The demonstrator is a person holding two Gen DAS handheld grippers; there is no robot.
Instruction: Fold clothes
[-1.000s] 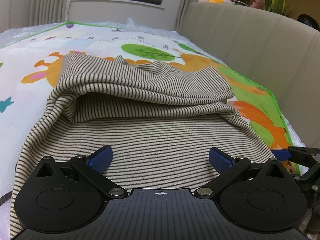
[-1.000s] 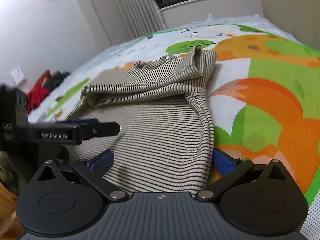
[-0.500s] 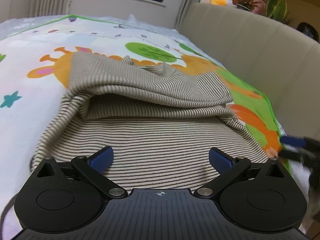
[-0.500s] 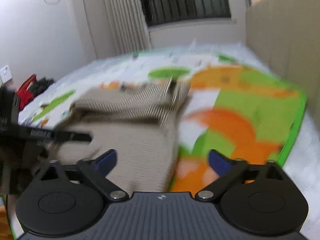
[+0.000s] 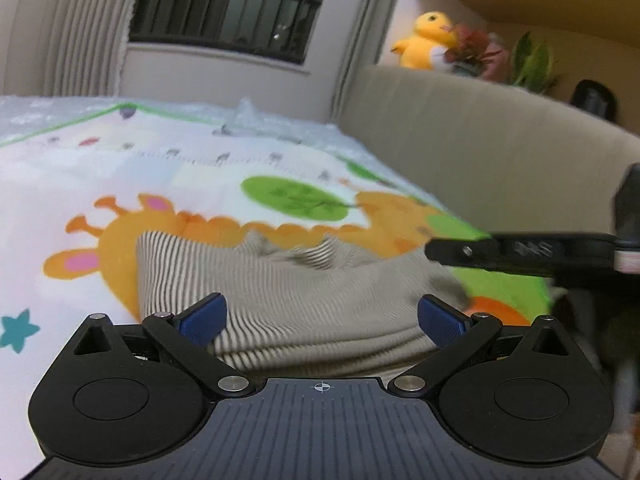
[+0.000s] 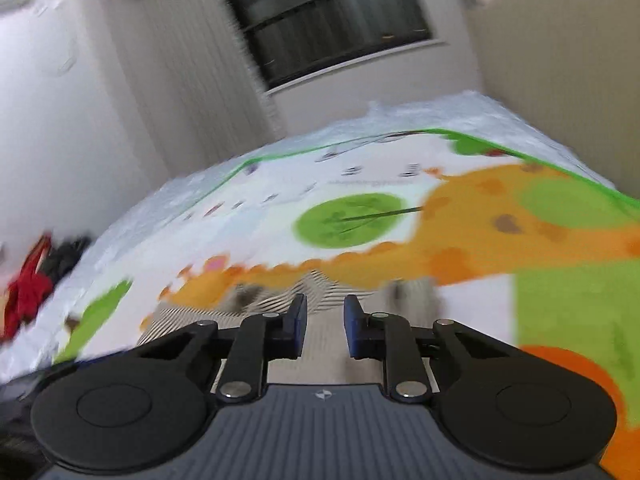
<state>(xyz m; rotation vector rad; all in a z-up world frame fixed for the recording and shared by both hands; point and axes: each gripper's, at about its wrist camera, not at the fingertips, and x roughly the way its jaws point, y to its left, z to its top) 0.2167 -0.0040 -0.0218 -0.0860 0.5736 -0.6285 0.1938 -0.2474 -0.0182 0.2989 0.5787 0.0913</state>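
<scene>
Striped beige-and-brown knit, the folded garment (image 5: 304, 300) fills the lower middle of my left wrist view, lying on the cartoon play mat (image 5: 120, 176) that covers the bed. Its long axis runs across the frame from left to right, with the stacked folded edges facing my camera and a small bunched peak on its far side, toward the orange giraffe print. In the right wrist view the same garment (image 6: 320, 344) shows only as a narrow strip at the lower middle, blurred.

My left gripper (image 5: 322, 318) has its jaws spread wide, blue pads flanking the near fold; I see no pad pressing on the cloth. My right gripper (image 6: 325, 326) has its jaws narrow and closing, a slim gap left between the pads. The cloth lies behind that gap, but I cannot tell whether any of it is pinched, as the picture is smeared. The same right gripper (image 5: 436, 249) also reaches in from the right edge of the left view as a dark bar over the garment's right end, hiding that corner.

Around it: a beige padded headboard (image 5: 480, 140) at the right, a yellow plush duck (image 5: 424, 40) and potted plants (image 5: 500, 56) on the ledge above, a barred window (image 5: 228, 8) at the top, and a heap of red and dark clothes (image 6: 36, 276) at the left edge of the right view.
</scene>
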